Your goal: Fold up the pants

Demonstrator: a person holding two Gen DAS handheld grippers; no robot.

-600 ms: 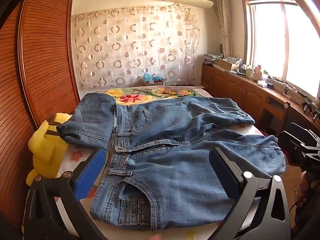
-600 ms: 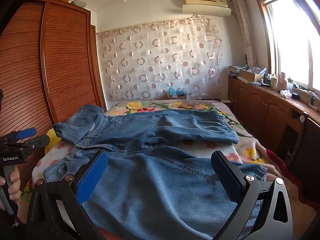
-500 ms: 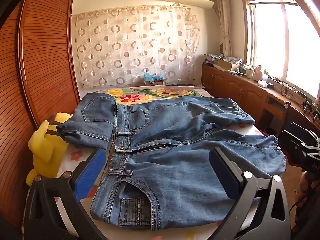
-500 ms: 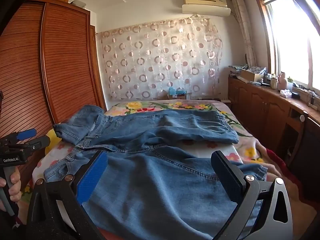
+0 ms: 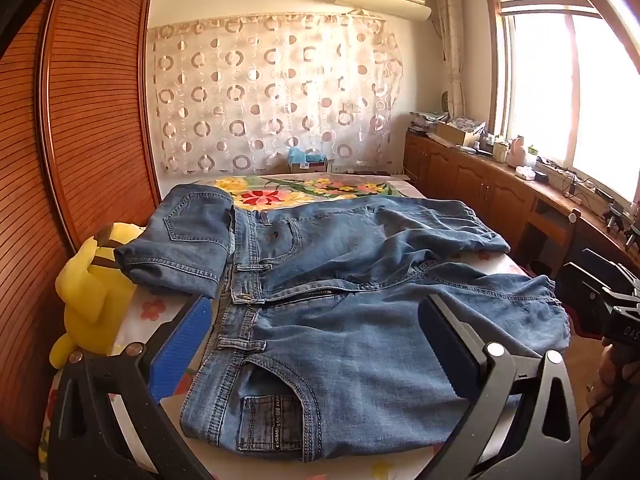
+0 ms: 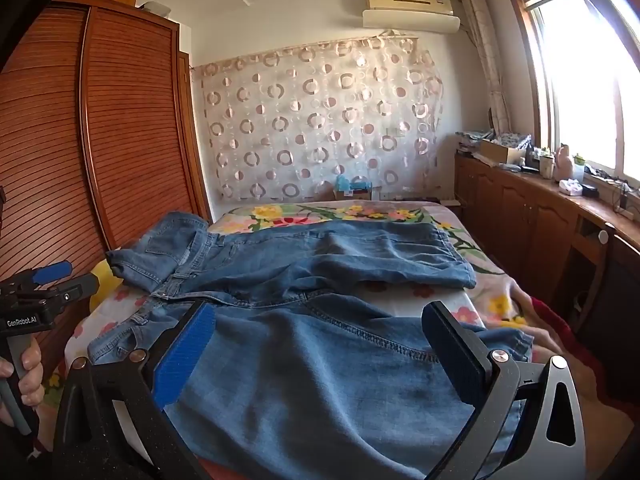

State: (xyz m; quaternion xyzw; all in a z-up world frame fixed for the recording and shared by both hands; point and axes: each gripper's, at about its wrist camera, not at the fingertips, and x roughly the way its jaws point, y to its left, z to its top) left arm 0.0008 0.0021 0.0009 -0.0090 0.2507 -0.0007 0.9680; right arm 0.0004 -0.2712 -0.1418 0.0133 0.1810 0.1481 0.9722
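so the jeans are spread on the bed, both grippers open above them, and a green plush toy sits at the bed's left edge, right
Not quite: the plush toy is yellow, not green, as the left wrist view shows. The rest holds: the jeans lie spread on the bed, with the left gripper and right gripper both open above them.

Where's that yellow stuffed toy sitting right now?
In the left wrist view, the yellow stuffed toy sits at the left edge of the bed, wedged against the wooden wardrobe, beside the jeans.
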